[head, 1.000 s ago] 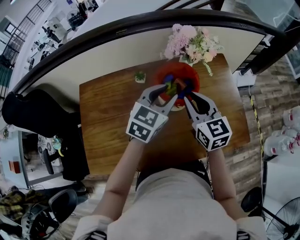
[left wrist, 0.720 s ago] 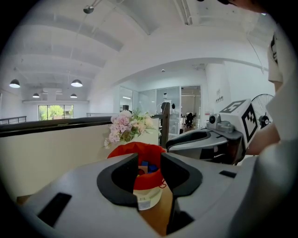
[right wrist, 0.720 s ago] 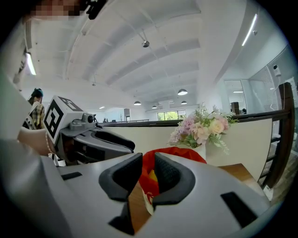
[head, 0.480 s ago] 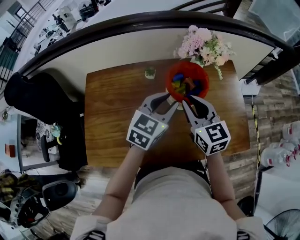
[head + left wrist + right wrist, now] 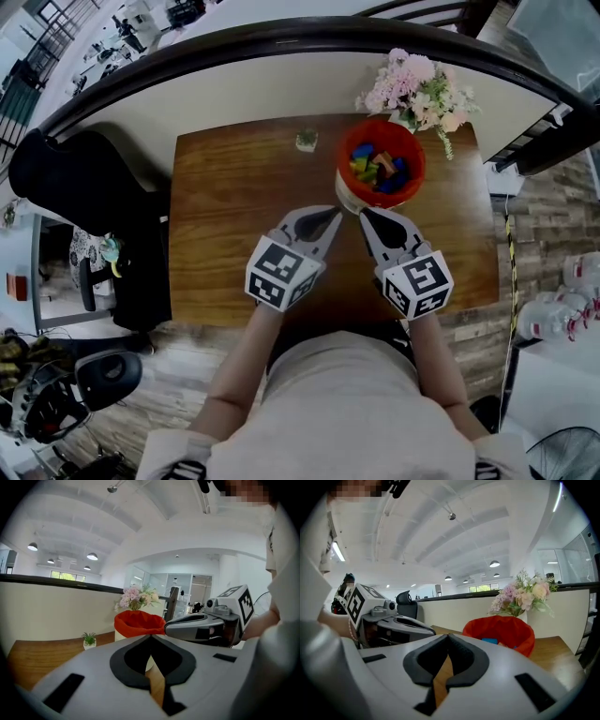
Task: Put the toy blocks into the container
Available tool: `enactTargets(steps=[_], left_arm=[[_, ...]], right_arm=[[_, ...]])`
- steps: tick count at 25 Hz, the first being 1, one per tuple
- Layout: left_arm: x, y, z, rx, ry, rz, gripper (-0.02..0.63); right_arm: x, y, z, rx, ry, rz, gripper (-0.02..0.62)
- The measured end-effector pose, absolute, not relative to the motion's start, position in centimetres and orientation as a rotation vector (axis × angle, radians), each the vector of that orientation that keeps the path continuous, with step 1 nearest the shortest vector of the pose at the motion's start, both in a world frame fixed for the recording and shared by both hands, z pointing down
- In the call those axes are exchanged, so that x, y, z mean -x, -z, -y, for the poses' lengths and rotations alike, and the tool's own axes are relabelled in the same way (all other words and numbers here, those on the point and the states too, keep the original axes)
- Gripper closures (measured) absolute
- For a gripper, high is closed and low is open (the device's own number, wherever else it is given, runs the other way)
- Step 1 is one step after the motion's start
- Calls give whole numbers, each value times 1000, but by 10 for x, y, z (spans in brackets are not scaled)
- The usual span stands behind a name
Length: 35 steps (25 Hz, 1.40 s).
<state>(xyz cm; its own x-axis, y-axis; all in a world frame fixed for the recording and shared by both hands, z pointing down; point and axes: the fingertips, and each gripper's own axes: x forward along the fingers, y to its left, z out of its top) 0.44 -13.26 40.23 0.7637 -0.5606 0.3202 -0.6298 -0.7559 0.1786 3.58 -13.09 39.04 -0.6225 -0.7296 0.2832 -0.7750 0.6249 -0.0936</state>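
Note:
The red container (image 5: 341,169) stands at the far right of the wooden table (image 5: 234,225), with several coloured toy blocks (image 5: 377,167) lying inside. My left gripper (image 5: 333,217) and right gripper (image 5: 366,216) hover side by side just short of it, tips pointing at it. Both have just closed their jaws, and nothing is between them. In the left gripper view the left gripper (image 5: 150,637) shows shut, with the container (image 5: 138,623) ahead. In the right gripper view the right gripper (image 5: 448,637) is shut too, and a blue block (image 5: 490,641) peeks from the container (image 5: 501,630).
A vase of pink flowers (image 5: 417,89) stands behind the container at the table's far edge. A small potted plant (image 5: 307,140) sits left of the container. A curved low wall with a dark rail (image 5: 281,42) runs behind the table. A black chair (image 5: 84,187) is at the left.
Both grippers have drawn back from over the container towards the person, leaving its opening uncovered. Their jaws, open a second ago, are closed together now.

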Motion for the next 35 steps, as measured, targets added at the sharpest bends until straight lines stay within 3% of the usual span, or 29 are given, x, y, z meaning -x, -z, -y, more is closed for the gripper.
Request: enactTargets(steps=[15, 35], left_arm=[[12, -444, 111, -2582, -522, 984, 592], [5, -455, 98, -2536, -523, 929, 592]], right_arm=[[-22, -419, 107, -1117, -396, 2639, 584], [-20, -436, 99, -1076, -435, 2588, 584]])
